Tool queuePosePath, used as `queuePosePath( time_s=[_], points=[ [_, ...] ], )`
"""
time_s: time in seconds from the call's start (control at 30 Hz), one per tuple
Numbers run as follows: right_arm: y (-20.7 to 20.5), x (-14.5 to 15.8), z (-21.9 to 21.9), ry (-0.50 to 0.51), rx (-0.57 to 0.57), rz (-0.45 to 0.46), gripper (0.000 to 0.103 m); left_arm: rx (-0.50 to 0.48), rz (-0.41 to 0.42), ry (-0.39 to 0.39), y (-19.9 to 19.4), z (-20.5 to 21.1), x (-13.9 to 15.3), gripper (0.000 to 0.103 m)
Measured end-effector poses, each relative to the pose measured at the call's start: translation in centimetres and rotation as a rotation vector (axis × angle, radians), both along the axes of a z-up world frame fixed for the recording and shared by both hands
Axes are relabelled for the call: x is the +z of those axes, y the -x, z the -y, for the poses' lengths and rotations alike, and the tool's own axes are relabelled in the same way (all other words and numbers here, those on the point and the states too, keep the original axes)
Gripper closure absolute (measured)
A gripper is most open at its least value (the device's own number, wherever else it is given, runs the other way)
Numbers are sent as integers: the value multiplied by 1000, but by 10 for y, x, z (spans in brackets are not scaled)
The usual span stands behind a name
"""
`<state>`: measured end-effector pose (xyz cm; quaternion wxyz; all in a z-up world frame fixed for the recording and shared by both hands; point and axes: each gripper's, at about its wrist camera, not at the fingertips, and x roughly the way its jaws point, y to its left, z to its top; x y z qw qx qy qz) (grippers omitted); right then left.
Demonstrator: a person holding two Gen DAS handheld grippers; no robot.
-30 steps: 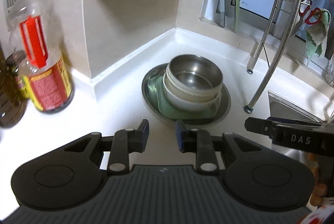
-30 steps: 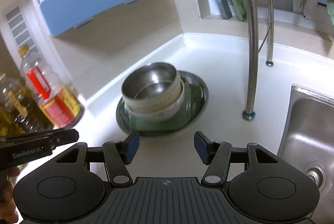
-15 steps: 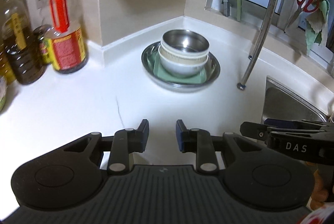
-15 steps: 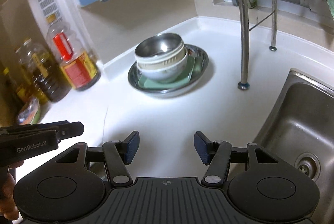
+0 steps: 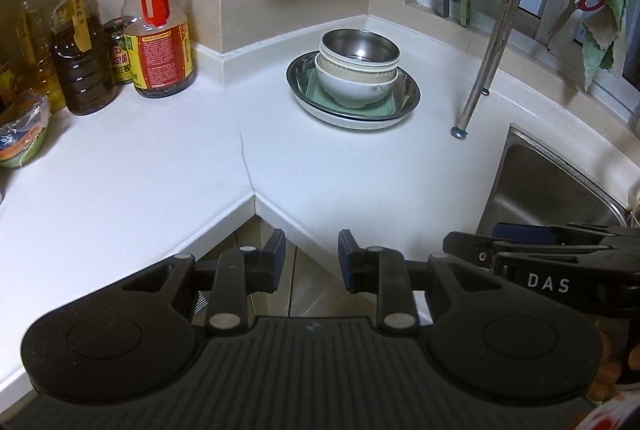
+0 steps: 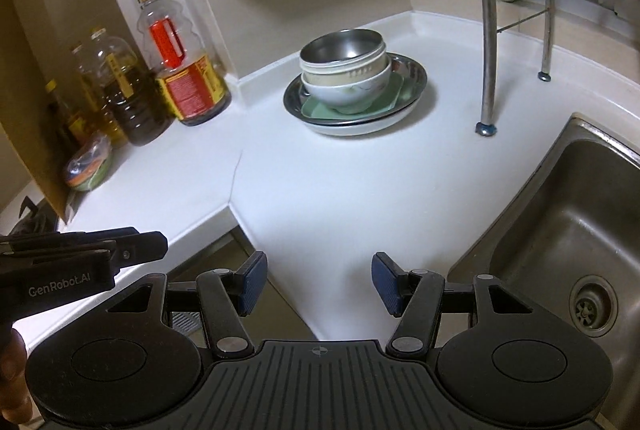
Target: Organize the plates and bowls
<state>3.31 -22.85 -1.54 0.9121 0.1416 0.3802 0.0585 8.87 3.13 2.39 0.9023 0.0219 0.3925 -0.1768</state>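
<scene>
Pulling back from the corner, both grippers now hang past the front edge of the counter (image 5: 132,181), where a second ago they were close over the stack. The left gripper (image 5: 311,258) has its fingers a little apart with nothing between them, the same gap as before; the right gripper (image 6: 316,284) has its fingers wider apart, also holding nothing and unchanged.

The stack has not moved. It sits in the back corner: a steel plate (image 5: 410,97) at the bottom, a green dish (image 5: 310,87) in it, a white bowl (image 5: 352,89) on that, a beige bowl (image 5: 360,71) nested in the white one, and a steel bowl (image 5: 360,45) on top. It lies well apart from both sets of fingers, straight ahead and slightly right of the left gripper, straight ahead of the right.

Oil bottles (image 5: 160,29) stand left of the stack, a rack leg (image 5: 486,61) to its right, and the sink (image 6: 560,230) lies near the right gripper.
</scene>
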Motion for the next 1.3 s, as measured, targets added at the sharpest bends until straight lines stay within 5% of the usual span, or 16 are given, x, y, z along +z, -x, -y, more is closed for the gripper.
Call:
queuePosePath(
  time_s=[1.3],
  points=[
    [20, 1, -21, 14, -10, -14, 45, -60, -18, 13, 21, -8, -7, 77]
  ],
)
